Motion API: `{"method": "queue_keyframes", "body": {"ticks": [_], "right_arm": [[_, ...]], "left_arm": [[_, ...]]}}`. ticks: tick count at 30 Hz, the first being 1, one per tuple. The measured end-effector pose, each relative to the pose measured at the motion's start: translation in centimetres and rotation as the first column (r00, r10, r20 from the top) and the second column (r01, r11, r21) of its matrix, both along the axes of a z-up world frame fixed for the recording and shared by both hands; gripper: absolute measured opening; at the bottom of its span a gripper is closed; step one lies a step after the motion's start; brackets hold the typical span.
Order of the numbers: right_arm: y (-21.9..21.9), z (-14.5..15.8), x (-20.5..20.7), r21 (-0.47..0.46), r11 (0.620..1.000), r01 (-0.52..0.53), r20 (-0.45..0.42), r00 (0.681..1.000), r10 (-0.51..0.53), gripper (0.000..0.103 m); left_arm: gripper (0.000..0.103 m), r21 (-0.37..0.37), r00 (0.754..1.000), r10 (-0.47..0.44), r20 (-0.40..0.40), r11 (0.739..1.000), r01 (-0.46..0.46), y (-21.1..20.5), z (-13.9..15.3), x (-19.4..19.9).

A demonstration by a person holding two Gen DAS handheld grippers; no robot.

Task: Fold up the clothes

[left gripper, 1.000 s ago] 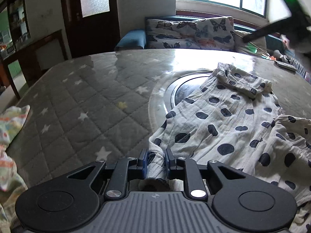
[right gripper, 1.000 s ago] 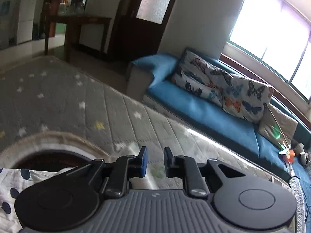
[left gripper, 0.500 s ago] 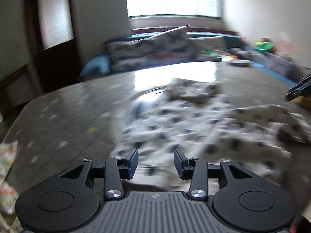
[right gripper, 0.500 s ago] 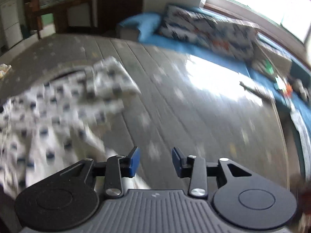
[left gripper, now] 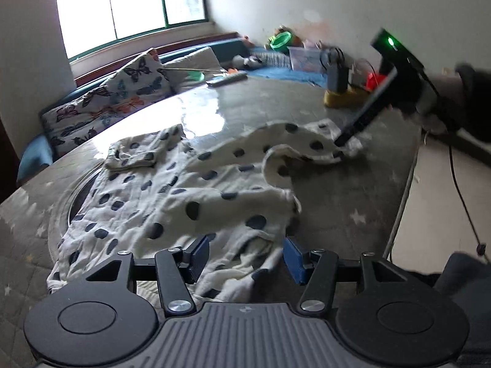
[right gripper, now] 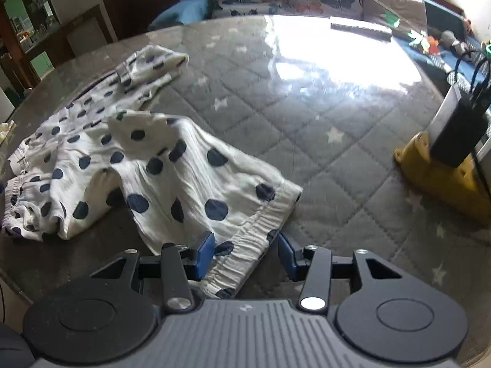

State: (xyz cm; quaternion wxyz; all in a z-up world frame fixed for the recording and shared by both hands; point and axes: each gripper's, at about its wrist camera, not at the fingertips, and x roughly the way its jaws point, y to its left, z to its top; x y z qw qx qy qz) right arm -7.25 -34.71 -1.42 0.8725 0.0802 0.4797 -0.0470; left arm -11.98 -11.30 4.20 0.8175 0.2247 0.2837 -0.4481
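A white garment with dark blue dots (left gripper: 184,193) lies spread and rumpled on the grey quilted table (left gripper: 353,184). My left gripper (left gripper: 245,259) is open, its jaws on either side of the garment's near bunched edge. My right gripper (right gripper: 245,254) is open over an elastic cuff (right gripper: 245,245) at the end of one leg of the same garment (right gripper: 172,168). In the left wrist view the right gripper (left gripper: 346,141) shows at the far right, tips down on that cuff.
A yellow stand holding a black device (right gripper: 442,165) sits at the table's right edge. A sofa with butterfly cushions (left gripper: 122,98) runs behind the table. A remote (right gripper: 360,29) lies at the far edge. The table edge and floor (left gripper: 435,208) lie right.
My left gripper let go of the garment edge, opened and swung right to the garment's other end. My right gripper came down from the air, opened, and now sits over the leg cuff.
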Motion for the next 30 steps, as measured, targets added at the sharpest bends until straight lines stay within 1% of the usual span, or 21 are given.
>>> {"method": "queue_keyframes", "body": {"ticks": [2, 3, 4, 6, 7, 9, 10, 12, 14, 15, 17, 19, 21, 22, 23, 24, 26, 28, 30], "right_arm": [[0.4, -0.3, 0.4, -0.017, 1.0, -0.01, -0.006, 1.0, 0.01, 0.046], [0.6, -0.3, 0.5, -0.031, 0.999, -0.019, -0.007, 1.0, 0.019, 0.043], [0.9, -0.4, 0.7, -0.046, 0.999, -0.028, -0.009, 1.0, 0.028, 0.034], [1.3, -0.4, 1.5, -0.08, 0.995, -0.054, -0.018, 0.998, 0.053, 0.025], [1.4, -0.3, 2.0, -0.103, 0.993, -0.064, -0.025, 0.998, 0.061, 0.022], [1.6, -0.2, 3.3, -0.177, 0.981, -0.081, -0.039, 0.996, 0.076, 0.02], [1.8, -0.2, 3.9, -0.214, 0.973, -0.09, -0.046, 0.996, 0.082, 0.019], [1.8, -0.1, 5.5, -0.307, 0.946, -0.103, -0.056, 0.994, 0.09, 0.019], [1.7, 0.0, 7.3, -0.412, 0.904, -0.113, -0.059, 0.994, 0.097, 0.019], [1.6, 0.1, 8.2, -0.45, 0.886, -0.112, -0.057, 0.994, 0.097, 0.018], [1.5, 0.3, 9.7, -0.518, 0.848, -0.112, -0.054, 0.994, 0.098, 0.018], [1.4, 0.3, 11.3, -0.608, 0.785, -0.113, -0.052, 0.993, 0.103, 0.017], [1.4, 0.2, 12.8, -0.69, 0.714, -0.114, -0.051, 0.993, 0.108, 0.017], [1.3, 0.2, 13.3, -0.714, 0.692, -0.109, -0.045, 0.993, 0.11, 0.017], [1.3, 0.2, 13.7, -0.727, 0.68, -0.101, -0.041, 0.994, 0.104, 0.017], [1.2, 0.2, 14.2, -0.739, 0.667, -0.093, -0.036, 0.995, 0.098, 0.017], [1.0, 0.1, 15.4, -0.776, 0.626, -0.072, -0.02, 0.996, 0.09, 0.017], [0.6, 0.0, 16.1, -0.776, 0.629, -0.057, -0.009, 0.997, 0.079, 0.018], [-0.1, -0.5, 17.0, -0.749, 0.66, -0.054, -0.019, 0.998, 0.06, 0.02]], "left_arm": [[0.057, 0.014, 1.0, -0.003, -0.002, 1.0, 0.003, -0.1, -0.4, -0.1], [0.057, 0.016, 1.0, -0.003, -0.01, 1.0, 0.003, -0.2, -0.6, 0.0], [0.057, 0.019, 1.0, -0.002, -0.02, 1.0, 0.003, -0.2, -0.8, 0.1], [0.056, 0.027, 0.999, 0.0, -0.047, 1.0, 0.001, -0.5, -1.3, 0.4], [0.054, 0.031, 0.998, 0.001, -0.061, 1.0, 0.001, -0.7, -1.5, 0.5], [0.038, 0.039, 0.996, 0.004, -0.088, 0.999, -0.001, -1.0, -2.0, 0.8], [0.035, 0.043, 0.995, 0.005, -0.101, 0.999, -0.001, -1.1, -2.3, 1.0], [0.026, 0.051, 0.992, 0.003, -0.125, 0.999, 0.003, -1.5, -2.8, 1.2], [0.024, 0.054, 0.991, 0.001, -0.135, 0.999, 0.007, -1.8, -3.1, 1.1], [0.022, 0.047, 0.99, -0.004, -0.141, 0.999, 0.011, -1.9, -3.1, 1.1], [0.02, 0.027, 0.985, -0.015, -0.17, 0.999, 0.02, -2.1, -3.1, 1.3], [0.019, 0.004, 0.978, -0.029, -0.207, 1.0, 0.031, -2.4, -3.2, 1.5], [0.019, -0.021, 0.968, -0.048, -0.245, 0.999, 0.044, -3.0, -3.3, 1.7], [0.019, -0.038, 0.96, -0.06, -0.272, 0.998, 0.052, -3.3, -3.3, 1.8], [0.019, -0.057, 0.951, -0.077, -0.3, 0.996, 0.063, -3.7, -3.4, 1.8], [0.019, -0.074, 0.942, -0.098, -0.321, 0.994, 0.078, -4.1, -3.5, 1.8], [0.019, -0.102, 0.926, -0.134, -0.352, 0.989, 0.104, -5.1, -3.7, 1.5], [0.019, -0.128, 0.906, -0.175, -0.386, 0.982, 0.136, -6.1, -3.7, 1.1], [0.02, -0.131, 0.901, -0.209, -0.381, 0.976, 0.171, -6.8, -3.6, 0.5]]}}
